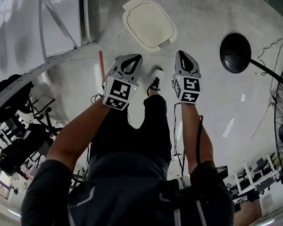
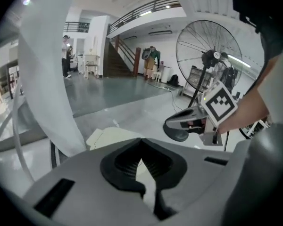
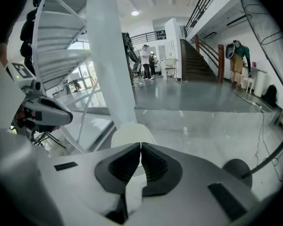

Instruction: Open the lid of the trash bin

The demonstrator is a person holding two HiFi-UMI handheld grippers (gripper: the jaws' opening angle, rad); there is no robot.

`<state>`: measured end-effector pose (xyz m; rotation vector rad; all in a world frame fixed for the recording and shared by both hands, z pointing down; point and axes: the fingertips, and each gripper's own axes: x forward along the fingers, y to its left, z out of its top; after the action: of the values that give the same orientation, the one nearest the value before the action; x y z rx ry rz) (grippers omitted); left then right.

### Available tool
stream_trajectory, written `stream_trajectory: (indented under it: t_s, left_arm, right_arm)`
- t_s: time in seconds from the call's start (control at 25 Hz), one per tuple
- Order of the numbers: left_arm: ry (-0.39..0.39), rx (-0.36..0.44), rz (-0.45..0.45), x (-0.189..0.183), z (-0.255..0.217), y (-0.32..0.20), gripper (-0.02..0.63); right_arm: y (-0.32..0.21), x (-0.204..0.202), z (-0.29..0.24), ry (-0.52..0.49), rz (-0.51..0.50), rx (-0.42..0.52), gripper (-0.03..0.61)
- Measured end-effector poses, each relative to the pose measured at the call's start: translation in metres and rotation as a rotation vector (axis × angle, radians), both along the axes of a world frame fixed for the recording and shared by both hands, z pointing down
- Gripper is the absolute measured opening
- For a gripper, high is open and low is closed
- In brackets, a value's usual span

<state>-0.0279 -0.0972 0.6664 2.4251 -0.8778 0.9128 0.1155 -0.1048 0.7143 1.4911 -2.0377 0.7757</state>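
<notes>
Left gripper [image 1: 131, 60] jaws pressed together, empty; right gripper [image 1: 185, 58] same; trash bin lid [image 1: 148, 23] down, untouched.

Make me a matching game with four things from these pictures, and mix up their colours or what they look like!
Things:
1. trash bin lid
2. fan base
3. left gripper
4. shoe

Descriptions:
A. black and round, on the floor
B. white with dark laces
C. cream, closed
D. jaws together, nothing between them

Pairs: 1-C, 2-A, 3-D, 4-B
</notes>
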Motion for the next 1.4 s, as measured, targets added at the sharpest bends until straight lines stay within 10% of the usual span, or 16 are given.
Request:
stream_trajectory:
  t_s: [0.76,1.4]
  left_arm:
    - [0.025,-0.106,-0.164,-0.011,0.13,-0.025,0.006]
    - [-0.023,-0.155,-0.297,-0.042,0.174,-0.029,0.006]
  right_arm:
    - [-0.011,-0.021,0.169,0.032,-0.029,-0.121,0.028]
    - [-0.02,-0.028,0.187,0.084,-0.102,-0.102,0.026]
